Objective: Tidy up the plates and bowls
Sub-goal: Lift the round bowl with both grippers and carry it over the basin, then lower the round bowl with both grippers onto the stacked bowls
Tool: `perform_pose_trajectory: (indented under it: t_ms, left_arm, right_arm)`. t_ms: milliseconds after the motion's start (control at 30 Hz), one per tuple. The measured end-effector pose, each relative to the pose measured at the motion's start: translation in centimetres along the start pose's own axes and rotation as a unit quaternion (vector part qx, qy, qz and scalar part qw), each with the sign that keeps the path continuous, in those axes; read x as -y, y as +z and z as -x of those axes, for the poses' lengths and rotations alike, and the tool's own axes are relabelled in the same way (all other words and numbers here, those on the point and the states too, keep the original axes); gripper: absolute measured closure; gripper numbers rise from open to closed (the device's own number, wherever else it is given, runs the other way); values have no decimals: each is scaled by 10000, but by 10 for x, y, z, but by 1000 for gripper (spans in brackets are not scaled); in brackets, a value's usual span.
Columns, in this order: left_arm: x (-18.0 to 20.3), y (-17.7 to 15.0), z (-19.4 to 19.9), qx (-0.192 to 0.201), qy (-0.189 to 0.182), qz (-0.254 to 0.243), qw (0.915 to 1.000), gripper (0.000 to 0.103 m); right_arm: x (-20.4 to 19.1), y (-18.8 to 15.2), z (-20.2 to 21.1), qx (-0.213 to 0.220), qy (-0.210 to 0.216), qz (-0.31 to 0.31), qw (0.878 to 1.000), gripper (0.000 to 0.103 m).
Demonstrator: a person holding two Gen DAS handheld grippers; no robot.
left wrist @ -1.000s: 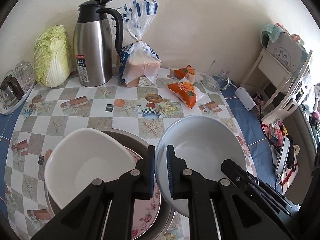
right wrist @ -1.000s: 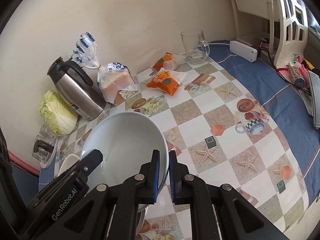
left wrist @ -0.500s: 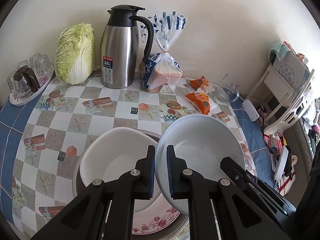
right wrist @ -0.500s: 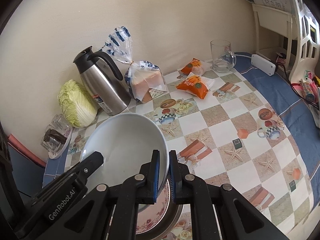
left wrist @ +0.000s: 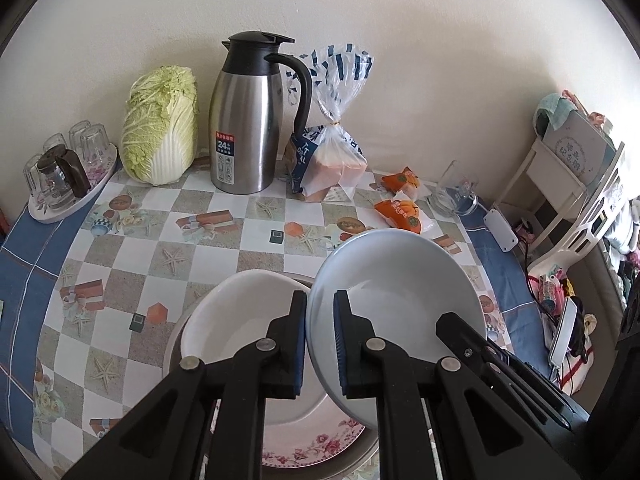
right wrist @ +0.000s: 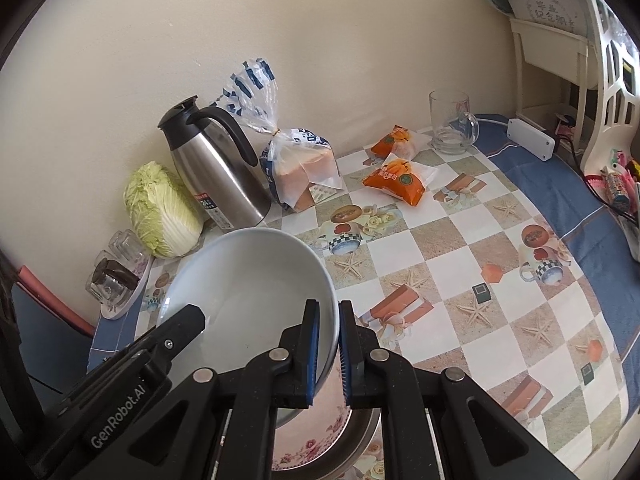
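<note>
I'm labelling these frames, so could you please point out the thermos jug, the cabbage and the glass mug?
thermos jug (left wrist: 244,128): left wrist view, steel body above its label.
cabbage (left wrist: 162,124): left wrist view, middle of the leafy head.
glass mug (right wrist: 450,122): right wrist view, clear side wall.

A pale blue-grey bowl (left wrist: 394,280) hung tilted above the counter, its opposite rims pinched by the left hand-held gripper (left wrist: 320,334) and the right hand-held gripper (right wrist: 328,350). Just beside and below it, a white bowl (left wrist: 236,320) rested on a floral-rimmed plate (left wrist: 316,446), which lay inside a metal basin (right wrist: 362,426).
</note>
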State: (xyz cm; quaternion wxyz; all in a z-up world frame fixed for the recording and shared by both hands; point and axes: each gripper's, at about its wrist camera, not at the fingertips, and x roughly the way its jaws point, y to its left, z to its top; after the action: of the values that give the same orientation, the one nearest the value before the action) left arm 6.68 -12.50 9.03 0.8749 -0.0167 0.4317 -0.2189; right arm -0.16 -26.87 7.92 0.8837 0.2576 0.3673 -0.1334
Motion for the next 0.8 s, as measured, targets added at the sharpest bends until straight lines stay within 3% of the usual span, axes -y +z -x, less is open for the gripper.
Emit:
perform_pose_trajectory:
  t_ms: [300, 600, 800]
  left_arm:
    - [-35, 3, 22, 235, 182, 365, 9989, 90]
    - [-75, -5, 12, -23, 183, 905, 9957, 90]
    - [-78, -8, -1, -206, 183, 926, 9953, 90]
  right_arm:
    - [-35, -4, 1, 134, 359, 355, 9986, 91]
    - [-63, -19, -20, -110, 445, 723, 9963, 91]
    - [-65, -24, -31, -203, 340, 812, 9959, 91]
